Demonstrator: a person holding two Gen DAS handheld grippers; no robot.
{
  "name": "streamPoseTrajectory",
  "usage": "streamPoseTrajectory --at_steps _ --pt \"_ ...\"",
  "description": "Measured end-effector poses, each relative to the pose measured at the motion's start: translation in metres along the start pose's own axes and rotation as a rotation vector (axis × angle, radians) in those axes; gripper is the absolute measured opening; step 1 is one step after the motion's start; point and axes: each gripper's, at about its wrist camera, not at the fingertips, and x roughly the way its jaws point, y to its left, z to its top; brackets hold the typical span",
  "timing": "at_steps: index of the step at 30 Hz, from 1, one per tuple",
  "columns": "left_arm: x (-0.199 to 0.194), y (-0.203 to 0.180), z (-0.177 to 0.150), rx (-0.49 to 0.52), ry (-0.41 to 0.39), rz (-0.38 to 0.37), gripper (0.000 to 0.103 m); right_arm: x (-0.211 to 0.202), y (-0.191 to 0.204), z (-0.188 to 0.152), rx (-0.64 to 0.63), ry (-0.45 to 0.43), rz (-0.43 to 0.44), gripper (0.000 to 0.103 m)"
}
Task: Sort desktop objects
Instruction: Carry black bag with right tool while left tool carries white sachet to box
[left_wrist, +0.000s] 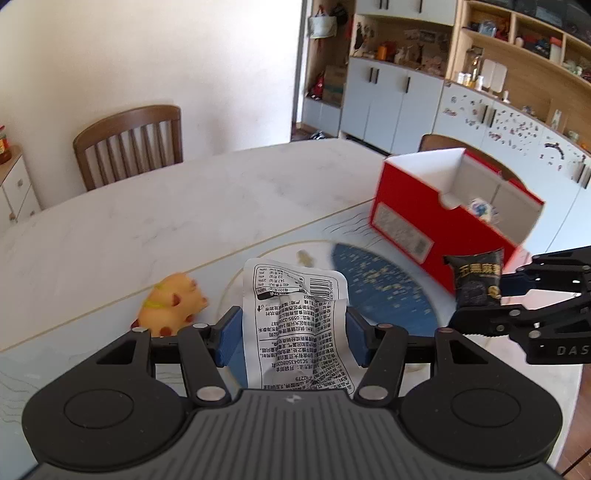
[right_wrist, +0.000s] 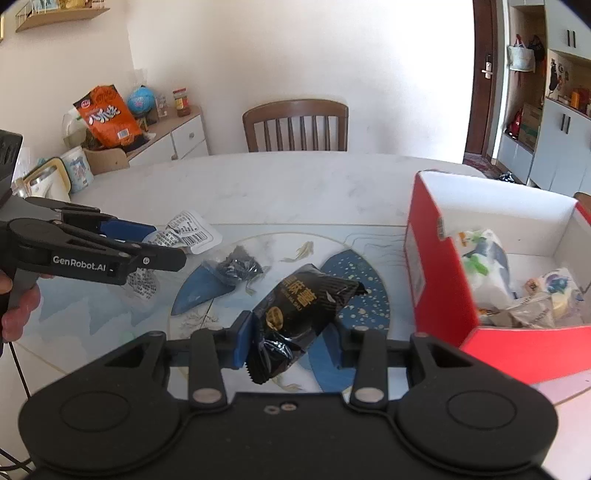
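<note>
Marble desk (right_wrist: 295, 177): red box (right_wrist: 436, 295) partly filled, probably wrappers. Left tongs (left_wrist: 291, 328) clamped on white packet (left_wrist: 291, 325), right tongs (right_wrist: 291, 339) on black packet (right_wrist: 295, 314); squeaky toy (left_wrist: 171, 306) left of box, unsorted.

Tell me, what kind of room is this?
Probably a dining room in someone's home. There is a big pale table with wooden chairs around it, and a wall of cupboards and shelves full of household things.

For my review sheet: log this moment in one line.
left gripper: holds white packet | right gripper: holds black packet | red box: open, partly filled
</note>
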Motion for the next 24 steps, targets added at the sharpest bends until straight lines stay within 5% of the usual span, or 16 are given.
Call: streamPoseTrajectory --at_steps 24 --pt "-0.019 -0.085 0.042 0.062 -0.055 -0.115 0.058 -0.060 -0.036 0.003 0.020 -0.074 -0.061 0.040"
